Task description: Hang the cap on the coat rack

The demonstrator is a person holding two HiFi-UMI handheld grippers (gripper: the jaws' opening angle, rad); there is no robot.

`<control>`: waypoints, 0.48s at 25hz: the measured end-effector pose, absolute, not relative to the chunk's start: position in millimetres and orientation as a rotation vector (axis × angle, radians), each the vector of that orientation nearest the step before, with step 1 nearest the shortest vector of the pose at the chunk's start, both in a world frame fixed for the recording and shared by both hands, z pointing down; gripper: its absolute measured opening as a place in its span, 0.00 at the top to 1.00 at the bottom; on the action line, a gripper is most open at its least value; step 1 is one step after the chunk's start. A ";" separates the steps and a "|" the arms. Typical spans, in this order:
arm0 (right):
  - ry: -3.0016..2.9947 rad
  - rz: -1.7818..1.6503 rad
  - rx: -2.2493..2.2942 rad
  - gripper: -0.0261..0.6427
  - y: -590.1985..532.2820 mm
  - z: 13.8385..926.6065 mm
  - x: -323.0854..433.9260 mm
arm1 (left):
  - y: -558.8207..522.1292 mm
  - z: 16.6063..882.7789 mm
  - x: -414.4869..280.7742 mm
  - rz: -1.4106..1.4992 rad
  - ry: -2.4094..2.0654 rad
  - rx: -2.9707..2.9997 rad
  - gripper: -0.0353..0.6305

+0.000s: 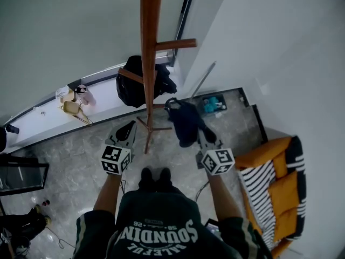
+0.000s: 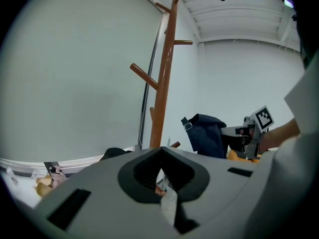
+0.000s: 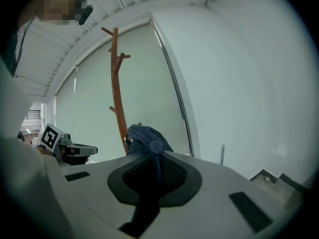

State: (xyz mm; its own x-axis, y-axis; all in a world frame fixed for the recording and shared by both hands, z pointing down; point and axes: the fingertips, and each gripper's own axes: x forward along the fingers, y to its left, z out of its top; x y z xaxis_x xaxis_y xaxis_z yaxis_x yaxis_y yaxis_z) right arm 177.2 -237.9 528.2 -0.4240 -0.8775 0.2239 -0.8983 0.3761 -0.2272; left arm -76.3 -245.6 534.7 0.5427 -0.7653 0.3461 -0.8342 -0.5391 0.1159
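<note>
Cap (image 1: 186, 124): dark blue, centre of the head view, just right of the coat rack (image 1: 148, 63) pole and apart from its pegs.
Right gripper (image 1: 207, 143): pinching the cap's fabric; the cap's lower part is hidden between the jaws.
Left gripper (image 1: 125, 131): jaws pressed together, nothing held.
Coat rack: top cut off at the upper edge.
Dark bundle (image 1: 137, 85): behind the pole; hanging or lying, cannot tell.

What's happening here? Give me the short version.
A person stands facing a wooden coat rack with a gripper in each hand. The right gripper is shut on a dark blue cap, held up close to the rack but not yet hung on it. The left gripper is shut on nothing and hangs beside it.
</note>
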 end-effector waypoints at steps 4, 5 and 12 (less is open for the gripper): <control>-2.543 0.525 1.645 0.94 -244.0 546.1 182.8 | -245.9 542.8 -78.0 0.398 -1.341 2.493 0.95; -2.544 0.530 1.643 0.94 -245.5 550.3 183.6 | -246.2 544.5 -79.0 0.404 -1.344 2.488 0.95; -2.522 0.586 1.578 0.94 -254.7 581.9 177.7 | -249.4 554.0 -92.6 0.429 -1.376 2.439 0.95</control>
State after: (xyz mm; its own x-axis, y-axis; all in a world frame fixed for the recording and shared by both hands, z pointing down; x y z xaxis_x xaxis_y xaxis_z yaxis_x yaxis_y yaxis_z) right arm 177.7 -254.7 581.9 -0.4541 -0.8420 0.2911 -0.8842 0.3857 -0.2636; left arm -92.6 -249.4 554.0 0.4944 -0.7705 0.4024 -0.8626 -0.4919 0.1180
